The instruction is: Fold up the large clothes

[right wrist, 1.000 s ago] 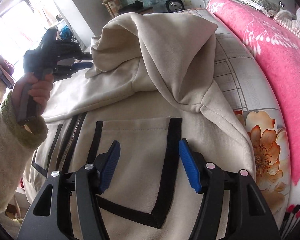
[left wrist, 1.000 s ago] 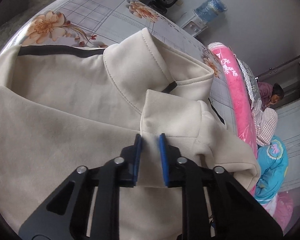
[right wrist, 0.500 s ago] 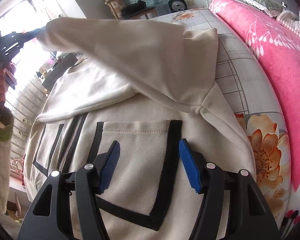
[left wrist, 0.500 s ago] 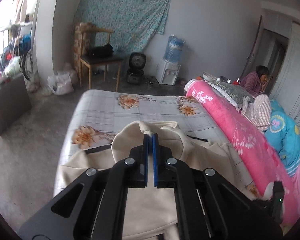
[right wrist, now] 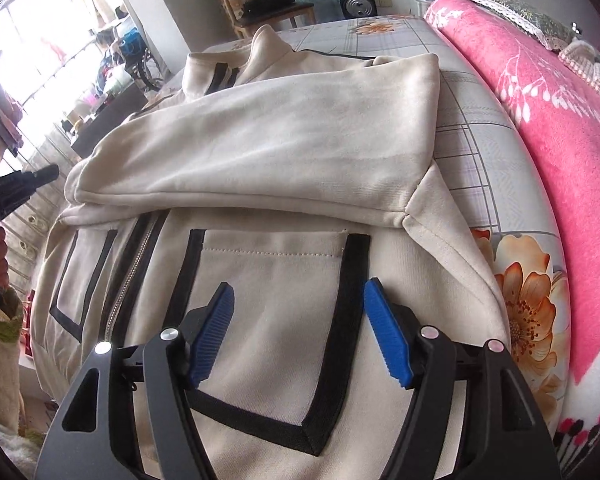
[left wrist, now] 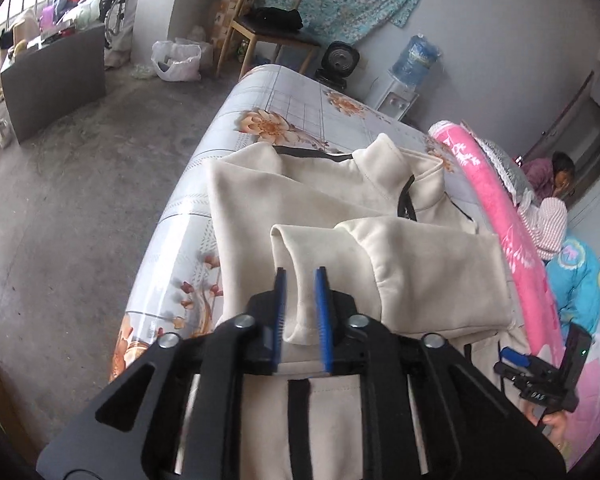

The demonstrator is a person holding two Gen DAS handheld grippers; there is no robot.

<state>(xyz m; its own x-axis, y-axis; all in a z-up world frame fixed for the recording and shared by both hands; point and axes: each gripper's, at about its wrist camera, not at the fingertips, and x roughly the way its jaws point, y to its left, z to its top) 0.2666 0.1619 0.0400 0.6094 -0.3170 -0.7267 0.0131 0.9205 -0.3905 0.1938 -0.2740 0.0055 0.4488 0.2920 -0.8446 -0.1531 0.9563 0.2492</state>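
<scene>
A cream zip jacket with black trim (right wrist: 280, 264) lies front up on the bed, collar (left wrist: 384, 160) at the far end. One sleeve (right wrist: 280, 140) is folded across its chest, and its cuff (left wrist: 300, 280) shows between the pads of my left gripper (left wrist: 300, 280). Those jaws are opening and the pads do not press the cuff. In the right wrist view the left gripper (right wrist: 24, 184) sits just off the cuff end. My right gripper (right wrist: 298, 300) hovers over the black-edged pocket (right wrist: 268, 280). Its jaws are opening too, and nothing is gripped between them.
The bed has a floral sheet (left wrist: 300, 100) and a rolled pink blanket (right wrist: 560, 140) along its right side. A person (left wrist: 556, 176) sits beyond the blanket. A wooden chair (left wrist: 268, 32), a fan (left wrist: 340, 60) and a water dispenser (left wrist: 412, 64) stand past the bed's far end. Bare concrete floor (left wrist: 80, 200) lies to the left.
The left gripper carried the sleeve up and across the jacket, laid it over the chest, then parted its jaws. The right gripper stayed over the pocket and widened slightly.
</scene>
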